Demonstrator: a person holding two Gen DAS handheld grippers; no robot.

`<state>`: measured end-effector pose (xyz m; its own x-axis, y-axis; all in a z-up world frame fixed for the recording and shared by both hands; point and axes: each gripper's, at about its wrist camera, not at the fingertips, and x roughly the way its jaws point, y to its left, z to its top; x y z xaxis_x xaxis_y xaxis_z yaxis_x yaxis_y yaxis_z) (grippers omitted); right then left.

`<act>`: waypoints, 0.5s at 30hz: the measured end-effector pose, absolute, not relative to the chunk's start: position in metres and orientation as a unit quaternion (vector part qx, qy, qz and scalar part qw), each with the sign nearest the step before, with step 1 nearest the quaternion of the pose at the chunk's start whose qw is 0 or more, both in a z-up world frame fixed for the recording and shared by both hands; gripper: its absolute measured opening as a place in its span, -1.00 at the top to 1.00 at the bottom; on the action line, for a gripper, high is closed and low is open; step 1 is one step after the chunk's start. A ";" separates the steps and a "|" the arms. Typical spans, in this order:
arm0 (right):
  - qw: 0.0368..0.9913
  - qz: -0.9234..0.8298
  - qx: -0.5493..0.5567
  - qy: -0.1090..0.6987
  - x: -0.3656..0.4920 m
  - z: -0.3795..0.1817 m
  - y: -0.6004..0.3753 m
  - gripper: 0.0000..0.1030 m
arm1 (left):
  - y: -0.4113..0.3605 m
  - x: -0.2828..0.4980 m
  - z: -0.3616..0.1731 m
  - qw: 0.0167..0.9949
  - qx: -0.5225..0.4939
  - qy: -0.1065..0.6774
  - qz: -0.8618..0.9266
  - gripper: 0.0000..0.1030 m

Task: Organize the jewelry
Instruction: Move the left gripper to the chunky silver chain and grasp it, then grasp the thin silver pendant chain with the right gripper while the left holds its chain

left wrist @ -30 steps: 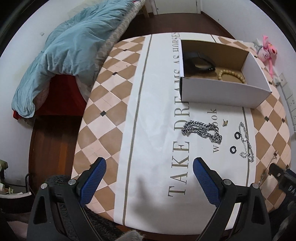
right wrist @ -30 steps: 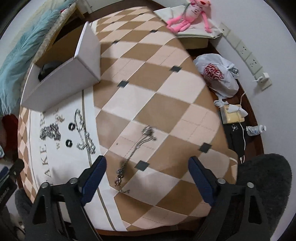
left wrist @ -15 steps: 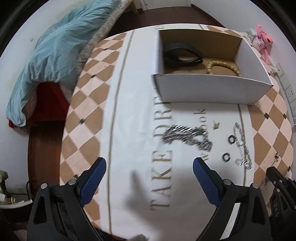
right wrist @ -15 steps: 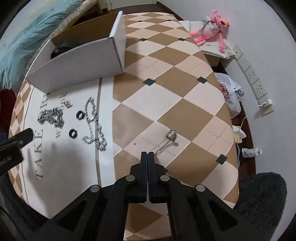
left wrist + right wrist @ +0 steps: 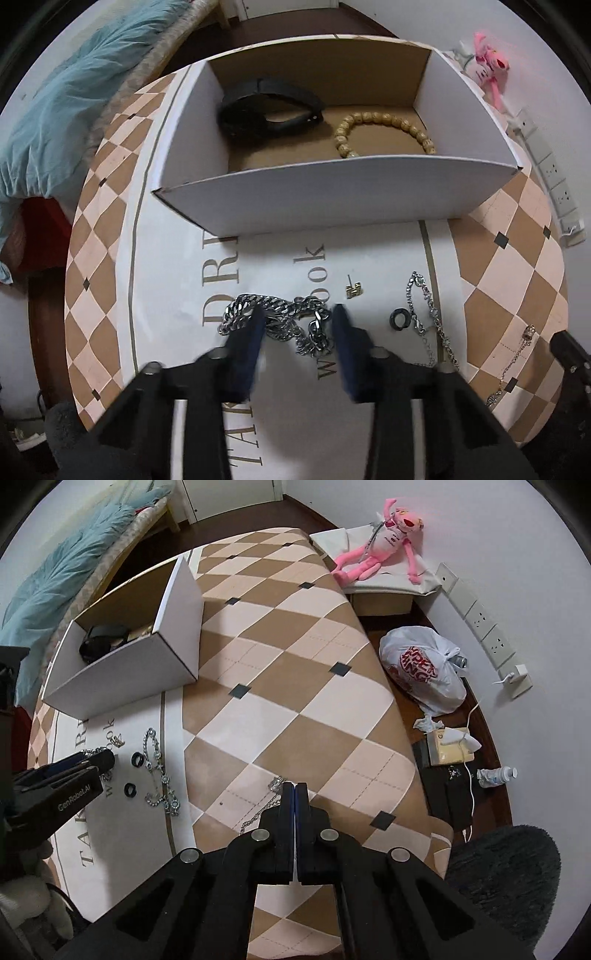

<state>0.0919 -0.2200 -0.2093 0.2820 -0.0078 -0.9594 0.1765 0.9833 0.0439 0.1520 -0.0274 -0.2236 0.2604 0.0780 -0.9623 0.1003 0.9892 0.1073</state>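
The heavy silver chain [image 5: 280, 325] lies heaped on the tablecloth [image 5: 177, 280] between the closing left gripper [image 5: 297, 328], before the white box [image 5: 332, 195] holding a black band [image 5: 269, 110] and bead bracelet [image 5: 384, 129], while the right gripper [image 5: 295, 794] pinches a thin necklace [image 5: 266, 806]

The left gripper [image 5: 298, 325] is closing its jaws around a heavy silver chain [image 5: 284, 321] on the table's white middle band. Behind it, the cardboard box [image 5: 332, 192] holds a black band [image 5: 269, 110] and a bead bracelet [image 5: 384, 129]
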 end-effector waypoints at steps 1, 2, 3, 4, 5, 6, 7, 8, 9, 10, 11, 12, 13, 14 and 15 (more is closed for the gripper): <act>0.798 -0.057 0.075 0.595 0.092 -0.207 -0.222 1.00 | -0.028 0.152 -0.223 0.792 0.073 0.606 -0.010 0.66; 0.799 -0.055 0.077 0.594 0.093 -0.205 -0.223 1.00 | -0.027 0.152 -0.222 0.793 0.068 0.605 -0.013 0.76; 0.801 -0.053 0.080 0.591 0.094 -0.201 -0.223 1.00 | -0.025 0.152 -0.222 0.793 0.059 0.606 -0.018 0.80; 0.802 -0.050 0.084 0.589 0.095 -0.197 -0.222 1.00 | -0.023 0.152 -0.220 0.794 0.053 0.606 -0.020 0.81; 0.804 -0.045 0.089 0.586 0.095 -0.193 -0.222 1.00 | -0.021 0.150 -0.218 0.795 0.050 0.604 -0.021 0.82; 0.805 -0.040 0.096 0.584 0.095 -0.188 -0.222 1.00 | -0.018 0.148 -0.215 0.797 0.047 0.602 -0.022 0.82; 0.806 -0.036 0.102 0.582 0.095 -0.184 -0.222 1.00 | -0.016 0.146 -0.210 0.799 0.042 0.600 -0.025 0.82; 0.808 -0.030 0.109 0.579 0.095 -0.179 -0.221 1.00 | -0.012 0.144 -0.206 0.800 0.039 0.598 -0.026 0.83; 0.809 -0.026 0.114 0.576 0.095 -0.175 -0.221 1.00 | -0.009 0.141 -0.199 0.803 0.034 0.594 -0.029 0.83; 0.811 -0.020 0.121 0.573 0.095 -0.169 -0.222 1.00 | -0.006 0.137 -0.191 0.807 0.030 0.589 -0.033 0.83; 0.813 -0.014 0.127 0.569 0.094 -0.163 -0.222 1.00 | -0.003 0.135 -0.185 0.810 0.027 0.585 -0.035 0.83; 0.814 -0.010 0.133 0.565 0.094 -0.158 -0.222 1.00 | -0.001 0.131 -0.177 0.813 0.023 0.580 -0.039 0.83; 0.817 -0.004 0.139 0.560 0.093 -0.152 -0.222 1.00 | 0.003 0.126 -0.168 0.816 0.016 0.576 -0.044 0.83; 0.819 -0.001 0.142 0.556 0.093 -0.147 -0.222 1.00 | 0.006 0.125 -0.163 0.819 0.012 0.572 -0.046 0.83; 0.819 0.003 0.145 0.555 0.093 -0.144 -0.222 1.00 | 0.009 0.121 -0.155 0.822 0.007 0.568 -0.050 0.83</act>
